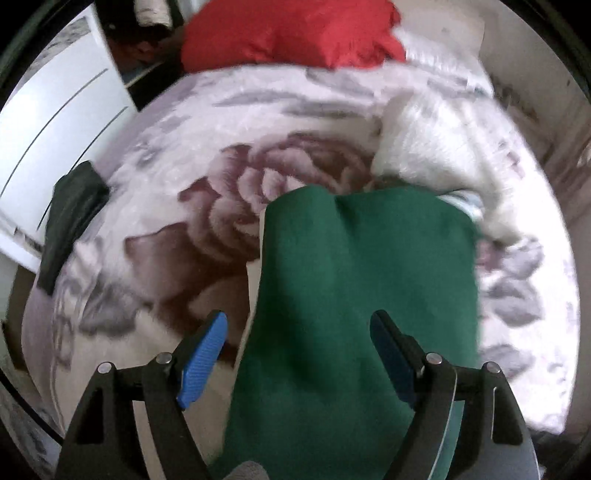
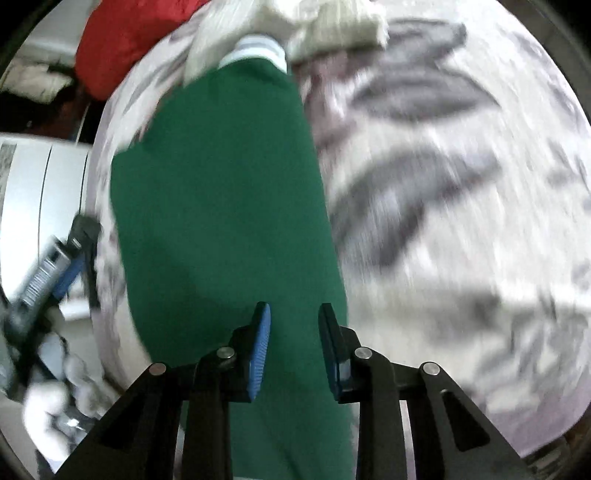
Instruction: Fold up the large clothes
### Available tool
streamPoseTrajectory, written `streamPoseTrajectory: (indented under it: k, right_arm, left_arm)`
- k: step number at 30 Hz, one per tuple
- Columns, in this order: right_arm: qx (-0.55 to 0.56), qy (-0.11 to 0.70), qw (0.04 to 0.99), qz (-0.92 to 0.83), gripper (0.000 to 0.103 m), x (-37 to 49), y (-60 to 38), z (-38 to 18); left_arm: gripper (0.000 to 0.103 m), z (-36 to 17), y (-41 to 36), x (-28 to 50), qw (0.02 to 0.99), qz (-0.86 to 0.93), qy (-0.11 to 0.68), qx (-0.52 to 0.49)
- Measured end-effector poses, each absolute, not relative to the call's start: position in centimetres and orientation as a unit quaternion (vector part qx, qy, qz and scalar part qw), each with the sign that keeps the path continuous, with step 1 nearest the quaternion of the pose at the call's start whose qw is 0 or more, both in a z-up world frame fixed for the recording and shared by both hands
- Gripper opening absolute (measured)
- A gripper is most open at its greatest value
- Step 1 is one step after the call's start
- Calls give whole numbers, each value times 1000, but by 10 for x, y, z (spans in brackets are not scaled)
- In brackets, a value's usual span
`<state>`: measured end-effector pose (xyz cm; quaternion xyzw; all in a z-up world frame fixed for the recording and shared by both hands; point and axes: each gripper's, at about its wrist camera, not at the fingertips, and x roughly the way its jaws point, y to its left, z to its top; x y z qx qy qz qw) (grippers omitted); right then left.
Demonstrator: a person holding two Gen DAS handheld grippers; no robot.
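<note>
On the bed [image 1: 155, 206]: green garment [image 1: 362, 280], folded long; left gripper [image 1: 298, 326] and right gripper [image 2: 294, 321] fingers open, empty. Risk: unheld fold slumping apart.

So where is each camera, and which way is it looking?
Left wrist view: sits on the left gripper, looking down at the green garment on the floral blanket; its open fingers show.
Right wrist view: sits on the right gripper, looking down along the garment; its fingers show, plus the other gripper at the left edge.
Both share the garment, blanket and red cloth.

No readable text, label or number anywhere.
</note>
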<state>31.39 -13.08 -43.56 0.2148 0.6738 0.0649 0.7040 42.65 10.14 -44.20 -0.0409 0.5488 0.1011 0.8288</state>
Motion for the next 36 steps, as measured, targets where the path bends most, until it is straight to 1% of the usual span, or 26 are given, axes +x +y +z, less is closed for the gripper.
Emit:
streamPoseTrajectory:
  k: [1,2,3,5,7,9,10,13,15,17,19,20,22,24,27,29,31,34,36]
  right_arm:
    - [217,674,703,61,29,326,-132,-437]
    - [219,675,702,58,29,339,-131,-450]
    - [220,676,702,53,29,354,-126,-459]
    - [203,683,701,42,29,379,-114,-485]
    - [186,690,699,26,29,393,-102,-507]
    - [176,712,680,22,29,400,-93,-528]
    - [173,716,676,20,29,404,-91,-534]
    - [167,719,674,14,29,414,-91,-514]
    - [176,695,697,19,29,420,-92,-487]
    - [176,672,719,26,29,436,-88,-471]
    - [170,664,728,25,29,460,-79,-473]
    - [167,664,729,18,29,471,-75,-480]
    - [142,683,716,13,29,494,-63,-509]
    - [139,706,694,5,29,504,-57,-537]
    - [140,707,693,11,29,508,-55,-534]
    - [143,705,694,19,29,508,-59,-525]
    - [155,704,693,34,29,488,-67,-501]
    - [169,699,689,87,29,438,-61,-466]
    - [151,718,669,116,29,399,-46,-460]
  left_arm:
    - [79,-457,108,438,821,100,561,-35]
    - [79,-475,116,442,811,103,575,-27]
    - [81,-493,125,450,802,100,589,-30]
    - [85,-527,149,450,788,73,607,-78]
    - [95,-542,168,443,789,54,598,-127]
    - [97,-551,184,440,777,43,601,-183]
    - [97,-550,186,441,773,41,603,-191]
    - [96,-521,172,444,790,38,593,-153]
    - [96,-492,160,451,816,26,562,-132]
    - [96,-485,156,468,823,29,555,-112]
    - [96,-504,156,496,817,42,568,-88]
    - [96,-525,158,511,800,40,592,-85]
    - [96,-556,167,525,775,27,624,-99]
    - [98,-570,171,525,773,16,626,-100]
    - [98,-564,168,519,782,16,617,-91]
    - [98,-543,170,510,787,30,609,-96]
    - [98,-514,177,497,797,42,593,-104]
    - [98,-469,176,454,806,57,577,-117]
    - [98,-452,167,425,812,56,573,-100]
